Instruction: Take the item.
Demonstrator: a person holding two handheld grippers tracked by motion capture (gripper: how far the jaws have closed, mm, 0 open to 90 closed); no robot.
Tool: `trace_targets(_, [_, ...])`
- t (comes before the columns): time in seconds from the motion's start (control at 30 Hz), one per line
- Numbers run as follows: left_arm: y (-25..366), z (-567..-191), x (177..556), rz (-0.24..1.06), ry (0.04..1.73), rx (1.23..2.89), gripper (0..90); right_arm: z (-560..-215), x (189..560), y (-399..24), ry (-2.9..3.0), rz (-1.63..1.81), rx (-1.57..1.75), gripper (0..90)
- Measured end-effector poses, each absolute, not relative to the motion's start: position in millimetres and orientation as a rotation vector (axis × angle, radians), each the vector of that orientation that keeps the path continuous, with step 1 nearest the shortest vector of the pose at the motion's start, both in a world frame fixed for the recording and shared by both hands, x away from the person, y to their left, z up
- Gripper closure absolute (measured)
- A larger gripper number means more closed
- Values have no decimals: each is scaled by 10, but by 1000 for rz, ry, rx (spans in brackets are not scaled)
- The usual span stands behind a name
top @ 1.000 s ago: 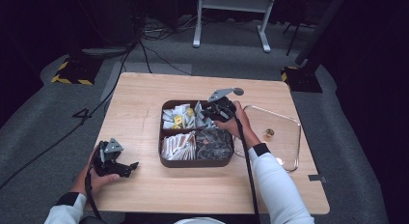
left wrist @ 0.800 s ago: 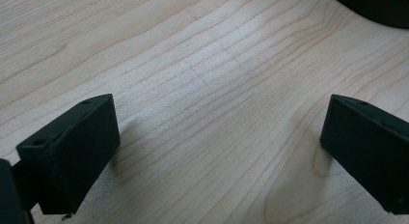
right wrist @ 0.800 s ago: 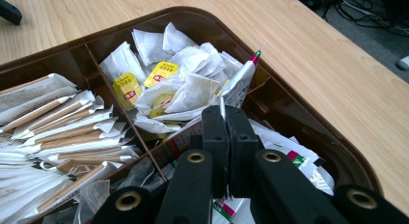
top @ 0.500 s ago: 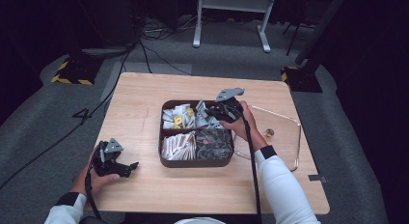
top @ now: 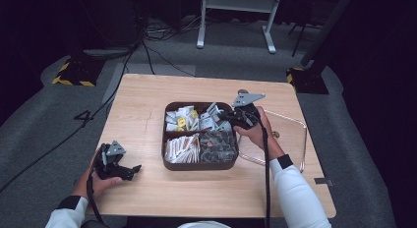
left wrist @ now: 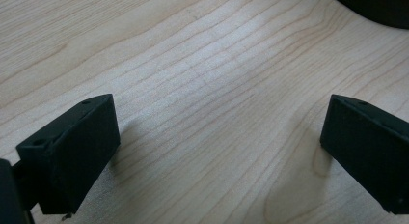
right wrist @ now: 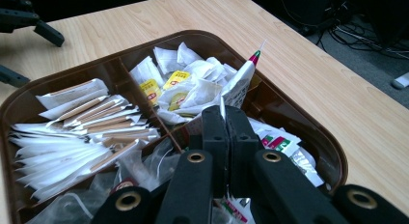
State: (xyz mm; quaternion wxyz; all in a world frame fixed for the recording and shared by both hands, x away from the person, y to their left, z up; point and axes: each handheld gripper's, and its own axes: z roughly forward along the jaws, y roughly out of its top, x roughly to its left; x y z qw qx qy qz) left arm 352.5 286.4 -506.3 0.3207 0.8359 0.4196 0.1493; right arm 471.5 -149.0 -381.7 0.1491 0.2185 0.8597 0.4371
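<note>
Sachet (right wrist: 239, 84), print unreadable, pinched by the right hand-held gripper (right wrist: 225, 119) above the brown tray (right wrist: 308, 142); left hand-held gripper (left wrist: 217, 151) spread.

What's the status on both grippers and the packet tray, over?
Right gripper shut on a sachet, lifted above the brown tray. Left gripper open, low over bare table. Nothing in the way.
</note>
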Motion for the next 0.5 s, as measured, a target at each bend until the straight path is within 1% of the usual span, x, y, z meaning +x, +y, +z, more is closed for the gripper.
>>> trace_targets(0.5, [2864, -5063, 3526, 390, 1102, 2197, 4, -3844, 4440, -1686, 2468, 1311, 590, 892])
